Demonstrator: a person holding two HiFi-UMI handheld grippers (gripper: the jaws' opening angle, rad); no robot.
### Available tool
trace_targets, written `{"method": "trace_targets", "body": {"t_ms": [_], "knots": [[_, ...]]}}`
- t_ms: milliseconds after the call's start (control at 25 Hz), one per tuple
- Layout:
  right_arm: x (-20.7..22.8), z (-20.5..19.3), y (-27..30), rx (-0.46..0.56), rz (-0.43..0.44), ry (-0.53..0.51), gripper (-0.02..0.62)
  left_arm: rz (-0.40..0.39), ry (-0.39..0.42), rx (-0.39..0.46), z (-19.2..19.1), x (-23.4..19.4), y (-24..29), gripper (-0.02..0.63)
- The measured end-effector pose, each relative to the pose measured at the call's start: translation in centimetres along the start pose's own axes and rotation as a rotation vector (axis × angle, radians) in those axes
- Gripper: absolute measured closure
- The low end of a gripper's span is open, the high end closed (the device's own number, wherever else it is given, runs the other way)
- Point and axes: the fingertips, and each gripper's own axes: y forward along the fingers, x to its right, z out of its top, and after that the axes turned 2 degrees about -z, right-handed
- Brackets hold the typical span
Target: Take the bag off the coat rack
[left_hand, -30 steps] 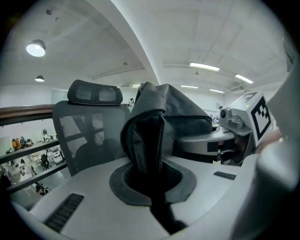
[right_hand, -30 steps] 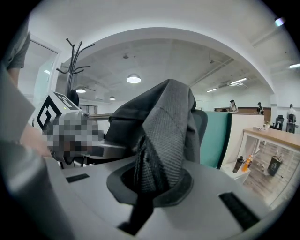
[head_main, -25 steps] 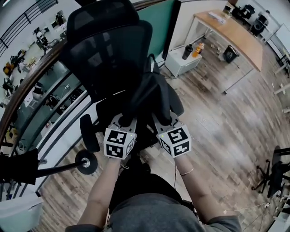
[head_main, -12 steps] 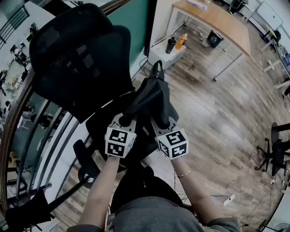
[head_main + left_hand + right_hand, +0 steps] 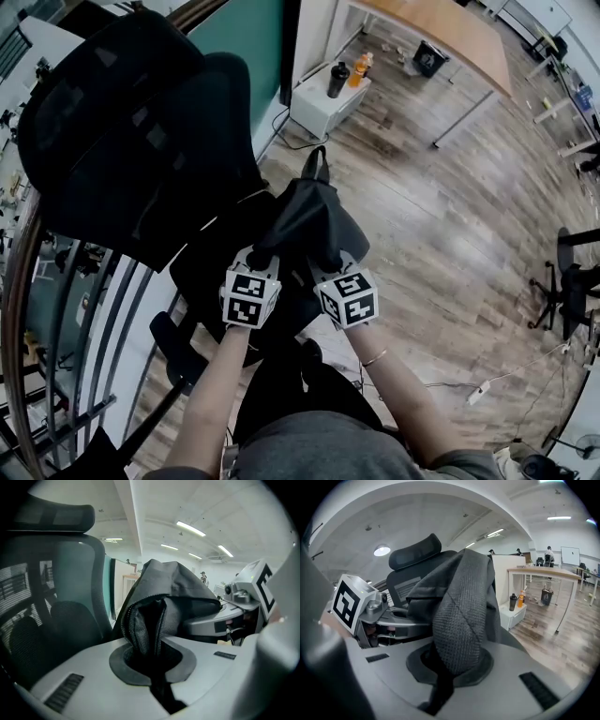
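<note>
Black fabric bag pinched tight by left gripper and right gripper, chair at ten o'clock. Lift-off seems done; next, lower it somewhere steady.

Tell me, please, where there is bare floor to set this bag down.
The wood floor right of the bag is bare, bordered by the white cabinet and desk beyond and a black wheeled base at the right edge. Left is crowded: office chair beside the railing.
</note>
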Motion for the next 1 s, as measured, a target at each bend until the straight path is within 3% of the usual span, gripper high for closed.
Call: {"method": "trace_targets", "body": {"t_ms": [560,760,880,1000], "knots": [[1.9,-0.4,4.5,0.014,0.024,0.104,0.574,-0.002,-0.075,-0.08,-1.8,-3.6,3.9,0.572],[1.9,-0.1,5.6,-0.004,0.03,0.107,0.563,0.025,-0.11,-0.103,-1.9,-5.1,4.5,0.528],[1.4,-0.1,5.7,-0.002,0.049,0.121,0.504,0.048,-0.137,-0.102,-2.1,-5.6,4.4,0.494],[0.7,-0.6,5.9,-0.022,0.071,0.133,0.392,0.052,-0.166,-0.087,-2.3,-5.8,4.1,0.422]]}}
